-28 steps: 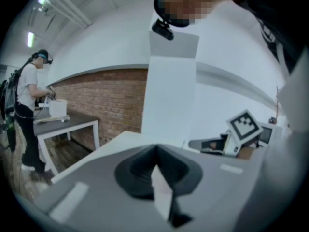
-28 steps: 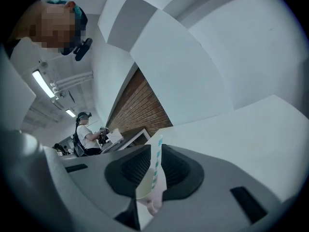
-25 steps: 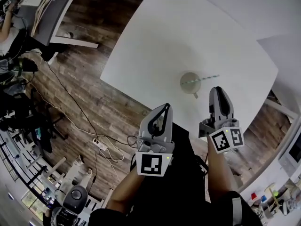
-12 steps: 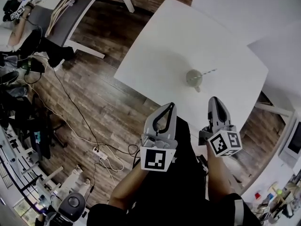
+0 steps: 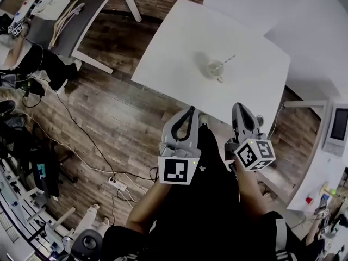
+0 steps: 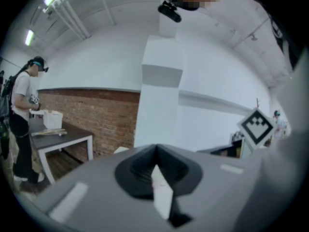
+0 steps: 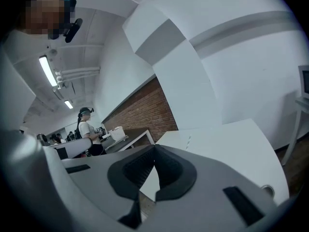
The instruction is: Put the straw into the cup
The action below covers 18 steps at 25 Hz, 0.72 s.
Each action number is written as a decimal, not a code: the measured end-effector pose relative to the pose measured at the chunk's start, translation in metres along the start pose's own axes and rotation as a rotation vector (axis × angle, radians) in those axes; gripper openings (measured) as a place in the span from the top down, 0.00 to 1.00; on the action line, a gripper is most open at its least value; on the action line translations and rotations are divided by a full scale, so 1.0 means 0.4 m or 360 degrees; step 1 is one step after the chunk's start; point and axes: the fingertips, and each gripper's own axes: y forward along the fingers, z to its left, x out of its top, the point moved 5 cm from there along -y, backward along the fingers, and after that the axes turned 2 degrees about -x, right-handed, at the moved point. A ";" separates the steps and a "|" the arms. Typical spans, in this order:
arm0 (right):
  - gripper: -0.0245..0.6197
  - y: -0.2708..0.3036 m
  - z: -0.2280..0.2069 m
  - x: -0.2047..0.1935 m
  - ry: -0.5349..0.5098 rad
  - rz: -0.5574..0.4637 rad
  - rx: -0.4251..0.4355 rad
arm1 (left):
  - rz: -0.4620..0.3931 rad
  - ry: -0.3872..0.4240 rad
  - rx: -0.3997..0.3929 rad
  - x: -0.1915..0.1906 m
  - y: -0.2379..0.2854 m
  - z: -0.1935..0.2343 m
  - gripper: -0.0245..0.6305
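A clear cup (image 5: pixel 215 69) stands on the white table (image 5: pixel 179 48), with a striped straw (image 5: pixel 228 59) leaning out of it to the right. Both grippers are held back from the table, over the wooden floor and the person's dark clothes. My left gripper (image 5: pixel 190 109) is shut and empty, its jaws meeting in the left gripper view (image 6: pixel 155 150). My right gripper (image 5: pixel 237 106) is shut and empty too (image 7: pixel 154 147). The right gripper view shows the straw's tip (image 7: pixel 188 140) just above the jaws; the cup itself is hidden behind them.
A dark desk (image 5: pixel 70 15) stands at the upper left, and cables (image 5: pixel 81 145) trail over the floor. More white tables (image 5: pixel 304 31) adjoin at the upper right, with a monitor (image 5: pixel 337 125) at the right edge. Another person (image 6: pixel 21 111) stands by a far desk.
The view has pulled back from the table. Both grippers have drawn away from the cup towards the body; the cup with the straw now lies farther off.
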 end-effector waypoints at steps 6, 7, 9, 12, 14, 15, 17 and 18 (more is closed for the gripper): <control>0.95 -0.106 0.094 -0.019 0.0018 -0.0036 -0.0019 | 0.0007 0.0024 -0.0111 0.016 -0.090 -0.015 0.96; 0.95 -0.121 0.106 -0.019 0.0016 -0.0045 -0.0026 | -0.0002 0.0025 -0.0130 0.021 -0.102 -0.018 0.96; 0.95 -0.148 0.124 -0.018 0.0010 -0.0066 -0.0045 | -0.0022 0.0035 -0.0171 0.030 -0.123 -0.026 0.96; 0.95 -0.186 0.143 -0.021 0.0010 -0.0077 -0.0065 | -0.0011 0.0061 -0.0211 0.039 -0.155 -0.046 0.96; 0.95 -0.205 0.149 -0.024 0.0003 -0.0077 -0.0064 | -0.0012 0.0035 -0.0214 0.043 -0.171 -0.061 0.96; 0.95 -0.212 0.152 -0.024 -0.0004 -0.0077 -0.0058 | -0.0014 0.0021 -0.0211 0.045 -0.177 -0.066 0.96; 0.95 -0.222 0.153 -0.024 -0.0021 -0.0079 -0.0040 | -0.0014 0.0029 -0.0207 0.046 -0.187 -0.077 0.96; 0.95 -0.228 0.152 -0.024 -0.0029 -0.0080 -0.0029 | -0.0011 0.0039 -0.0204 0.045 -0.191 -0.085 0.96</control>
